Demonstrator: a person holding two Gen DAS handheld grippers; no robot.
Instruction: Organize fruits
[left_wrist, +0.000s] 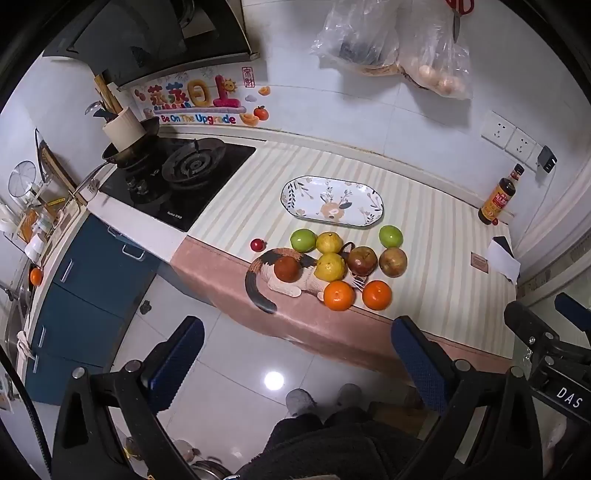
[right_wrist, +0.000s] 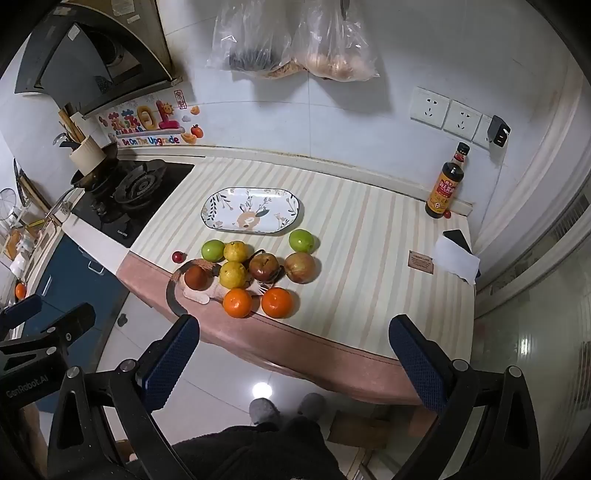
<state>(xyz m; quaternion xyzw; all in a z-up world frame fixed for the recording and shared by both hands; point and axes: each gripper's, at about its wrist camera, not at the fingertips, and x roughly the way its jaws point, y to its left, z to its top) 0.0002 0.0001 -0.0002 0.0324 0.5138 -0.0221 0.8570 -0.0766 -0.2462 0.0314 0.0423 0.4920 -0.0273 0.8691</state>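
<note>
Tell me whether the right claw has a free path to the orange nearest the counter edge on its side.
Probably yes. The right claw is open and empty, and the orange sits at the counter's front edge with nothing between them; another orange crowds its left side.

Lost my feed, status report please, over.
Left gripper and right gripper open, empty, short of the counter. Fruits clustered before empty plate. Path unobstructed.
</note>
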